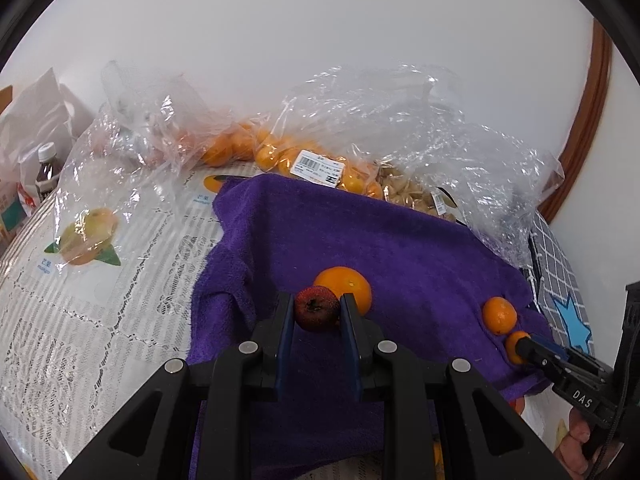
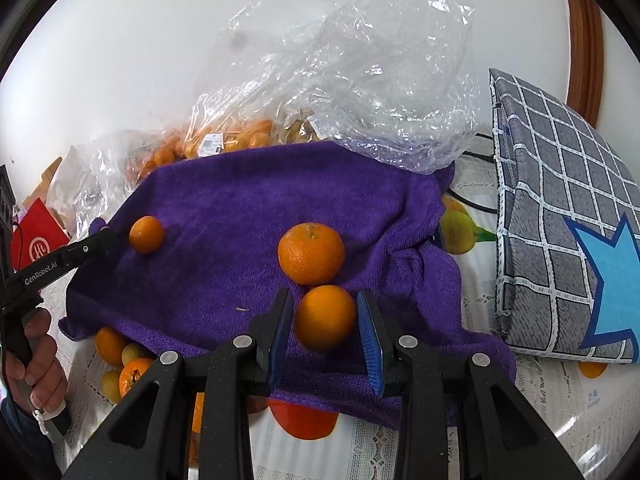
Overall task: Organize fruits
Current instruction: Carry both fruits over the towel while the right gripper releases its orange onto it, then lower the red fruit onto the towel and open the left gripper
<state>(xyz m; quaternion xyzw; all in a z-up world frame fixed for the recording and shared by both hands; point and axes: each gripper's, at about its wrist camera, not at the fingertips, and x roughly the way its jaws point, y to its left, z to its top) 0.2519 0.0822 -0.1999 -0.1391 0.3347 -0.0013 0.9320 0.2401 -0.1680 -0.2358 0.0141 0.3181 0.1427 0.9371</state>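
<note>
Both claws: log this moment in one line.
left claw shut on red fruit | right claw shut on small orange | purple towel

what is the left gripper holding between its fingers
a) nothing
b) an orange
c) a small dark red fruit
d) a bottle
c: in the left wrist view the left gripper is shut on a small dark red fruit, with an orange lying just behind it on the purple towel.

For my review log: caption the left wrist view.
Left gripper shut on a small dark-red bumpy fruit above a purple towel.
</note>
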